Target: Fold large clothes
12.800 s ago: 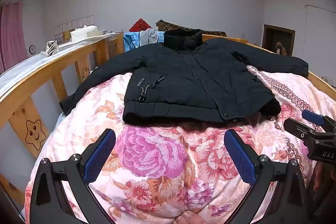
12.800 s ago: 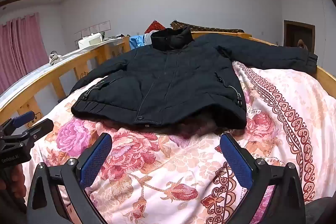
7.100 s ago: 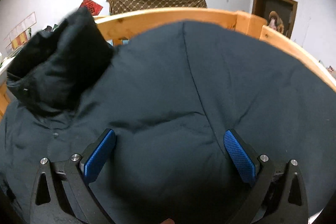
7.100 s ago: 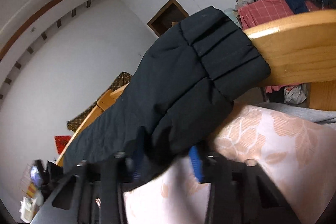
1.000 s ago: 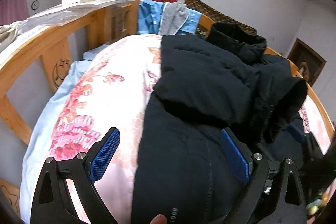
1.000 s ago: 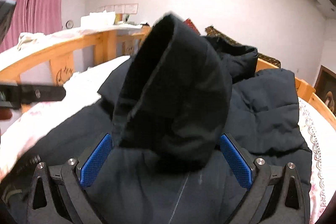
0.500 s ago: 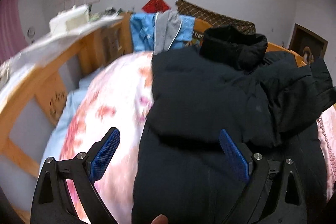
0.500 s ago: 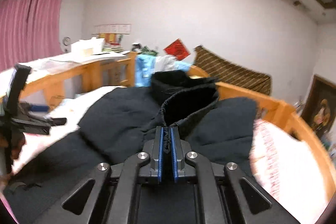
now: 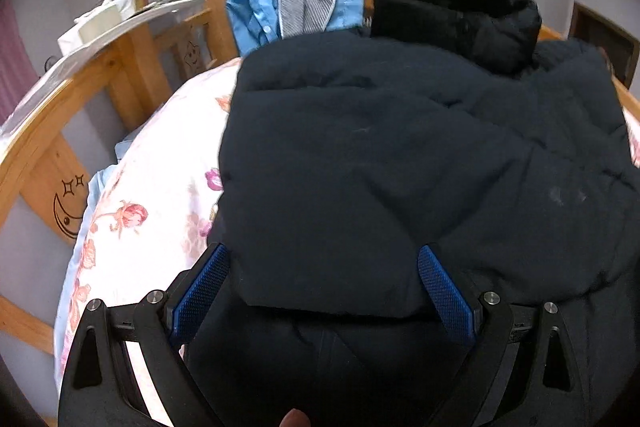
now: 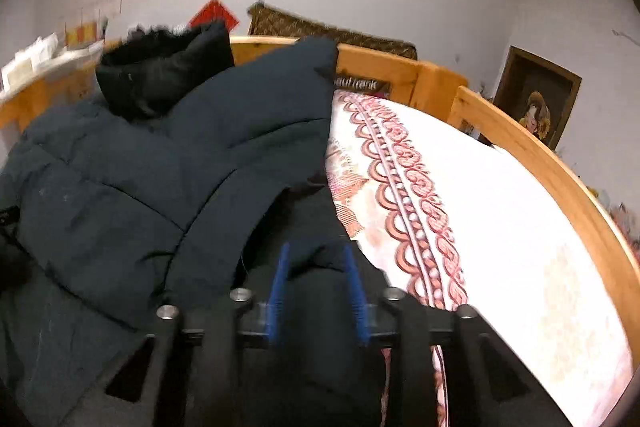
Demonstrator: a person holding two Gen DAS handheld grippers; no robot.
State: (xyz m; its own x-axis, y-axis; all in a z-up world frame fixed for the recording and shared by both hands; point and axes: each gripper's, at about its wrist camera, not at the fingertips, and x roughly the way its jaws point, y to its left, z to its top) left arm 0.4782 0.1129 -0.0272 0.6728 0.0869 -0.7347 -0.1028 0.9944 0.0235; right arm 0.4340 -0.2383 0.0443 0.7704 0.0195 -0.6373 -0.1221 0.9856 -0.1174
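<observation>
Left wrist view: the dark jacket (image 9: 400,155) lies on the floral quilt (image 9: 160,211) of the bed, collar (image 9: 452,15) at 12 o'clock near the wooden bed rail (image 9: 132,55), where a blue shirt (image 9: 256,11) hangs. Both sleeves appear laid across the chest, so the side folds seem done; folding hem to collar seems left. The left gripper (image 9: 320,287) has its jaws wide apart, straddling the edge of the folded-in sleeve (image 9: 328,227) and gripping nothing; whether the pads touch the cloth cannot be told.

Right wrist view: the jacket fills 9 to 12 o'clock, bare quilt lies toward 3 o'clock. The right gripper (image 10: 316,291) has its jaws drawn partly in around a ridge of jacket fabric at the right edge; the blur hides whether it is truly clamped.
</observation>
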